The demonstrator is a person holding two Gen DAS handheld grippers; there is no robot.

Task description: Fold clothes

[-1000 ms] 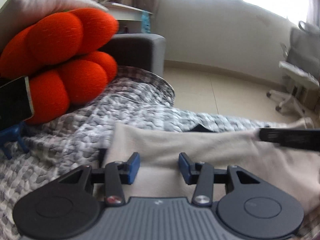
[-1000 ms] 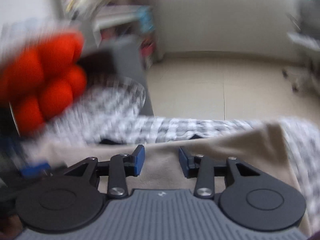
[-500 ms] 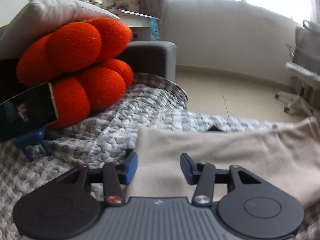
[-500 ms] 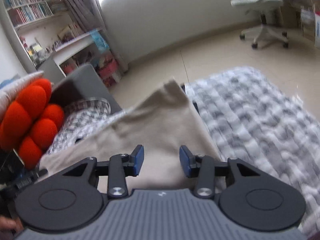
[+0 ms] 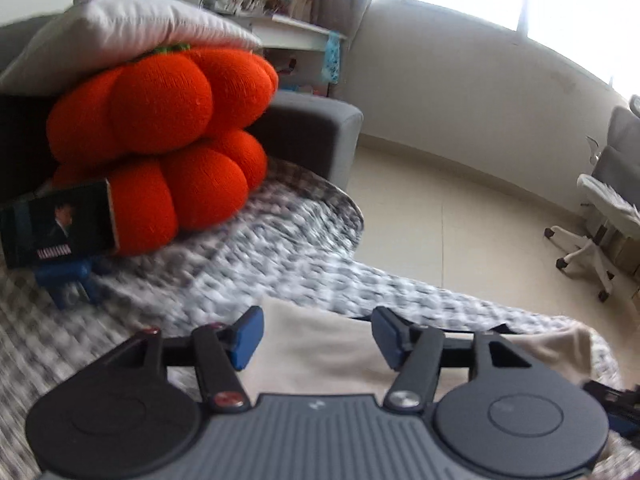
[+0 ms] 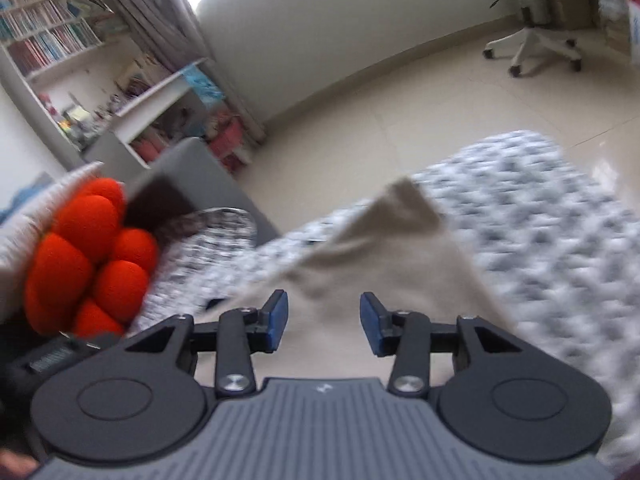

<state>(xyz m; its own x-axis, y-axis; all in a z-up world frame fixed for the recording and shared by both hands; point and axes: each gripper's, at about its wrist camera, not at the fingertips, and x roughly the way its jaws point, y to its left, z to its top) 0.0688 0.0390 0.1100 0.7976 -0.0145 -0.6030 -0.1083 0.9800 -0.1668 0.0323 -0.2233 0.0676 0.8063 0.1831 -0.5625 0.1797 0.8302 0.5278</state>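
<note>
A beige garment (image 5: 320, 348) lies flat on a grey-and-white patterned blanket (image 5: 260, 252). My left gripper (image 5: 316, 336) hovers above the garment's near part, its jaws opening, with nothing between the blue pads. In the right wrist view the same beige garment (image 6: 376, 256) stretches away to a far corner on the blanket (image 6: 540, 232). My right gripper (image 6: 323, 320) stands open above it with an empty gap. Part of the right gripper (image 5: 616, 404) shows at the left view's right edge.
An orange lobed cushion (image 5: 160, 128) sits under a white pillow (image 5: 120, 32) at the left, with a phone (image 5: 56, 224) on a blue stand in front. A grey sofa arm (image 5: 312, 128), a bookshelf (image 6: 52, 36) and a white office chair (image 6: 528, 12) surround bare floor.
The left gripper has risen and its jaws have widened over the garment. The right gripper has swung right and rolled, so the garment's corner and the office chair now show.
</note>
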